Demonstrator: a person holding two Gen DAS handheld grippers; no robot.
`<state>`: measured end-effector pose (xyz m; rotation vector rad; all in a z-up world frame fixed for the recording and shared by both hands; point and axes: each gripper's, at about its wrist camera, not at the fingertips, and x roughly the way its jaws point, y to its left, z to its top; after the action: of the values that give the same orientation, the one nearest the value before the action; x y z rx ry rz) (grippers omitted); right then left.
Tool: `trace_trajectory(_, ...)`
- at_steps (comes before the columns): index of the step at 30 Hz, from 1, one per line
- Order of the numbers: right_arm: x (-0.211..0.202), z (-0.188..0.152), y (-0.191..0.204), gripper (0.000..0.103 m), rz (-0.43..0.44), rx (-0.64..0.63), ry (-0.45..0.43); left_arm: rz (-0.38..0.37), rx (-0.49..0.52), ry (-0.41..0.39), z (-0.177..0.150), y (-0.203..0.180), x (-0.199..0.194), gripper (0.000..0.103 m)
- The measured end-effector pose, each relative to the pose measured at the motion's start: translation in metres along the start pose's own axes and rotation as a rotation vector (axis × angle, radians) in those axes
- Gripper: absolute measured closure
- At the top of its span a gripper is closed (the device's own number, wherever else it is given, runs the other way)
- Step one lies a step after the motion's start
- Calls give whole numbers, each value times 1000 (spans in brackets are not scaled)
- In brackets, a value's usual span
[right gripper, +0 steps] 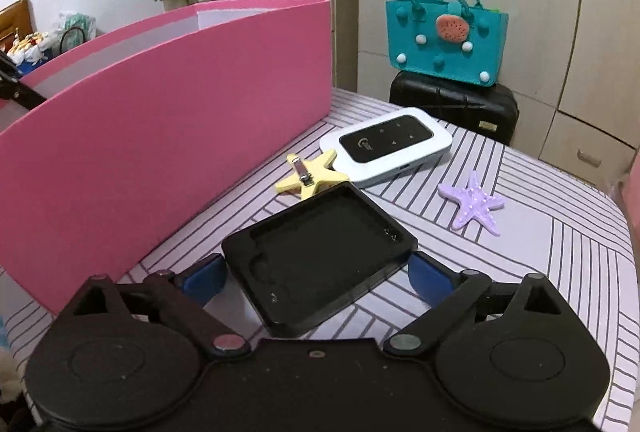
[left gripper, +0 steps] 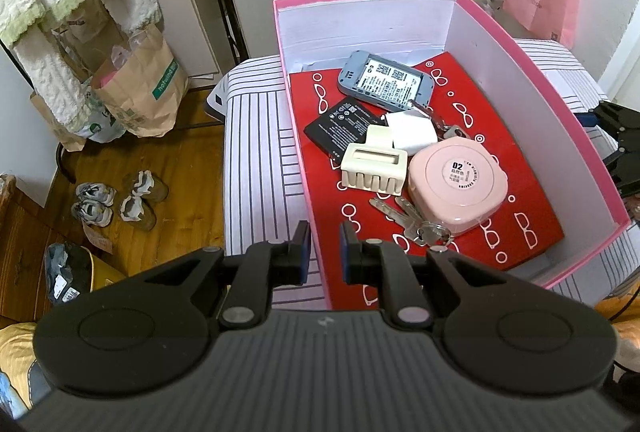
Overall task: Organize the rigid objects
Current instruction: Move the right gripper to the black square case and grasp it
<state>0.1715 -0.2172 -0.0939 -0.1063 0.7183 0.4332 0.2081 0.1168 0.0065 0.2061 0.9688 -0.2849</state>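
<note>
Black tray [right gripper: 320, 260], a shallow rigid cover with a recessed inside, lies on the striped bed [right gripper: 560, 264] directly between the fingers of the right gripper [right gripper: 316, 278], as the right wrist view shows: its blue pads stand spread wide at either side of the tray's near corners, and whether they touch its edges cannot be told. The tray sits skewed, its long axis running from near left to far right, so the fingers straddle it across a diagonal rather than square to its sides. Just beyond it lie a yellow star clip [right gripper: 310, 175] and a white router [right gripper: 386, 151], with a purple starfish [right gripper: 474, 205] off to the right; the pink box [right gripper: 180, 127] rises close on the left, its wall just beside the tray. From the left wrist view, the left gripper [left gripper: 325, 252] hangs over the near wall of that box, its fingers drawn nearly together with nothing seen between them. Inside the box, on a red lining, rest a grey device [left gripper: 386, 79], a black battery [left gripper: 340, 123], a cream clip [left gripper: 374, 165], a pink round case [left gripper: 458, 187] and keys [left gripper: 412, 222]. The right gripper is the nearer by far to the tray. Any lift, by this reading, calls for the fingers to close across the tray's width, then carry it left over the box wall.
</note>
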Motion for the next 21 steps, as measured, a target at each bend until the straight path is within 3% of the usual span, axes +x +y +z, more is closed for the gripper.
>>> trace_trajectory(17,21,12,10,0,-88,77,-27,-7,-3,-3,0,-1,1,90)
trace_trajectory(20,17,13,9,19,-98,98,-42,-12,-4,-3,-1,0,1,90)
trace_trajectory(21,14,14,9,30,-99,95,-32,-13,-2,-2,-1,0,1,90)
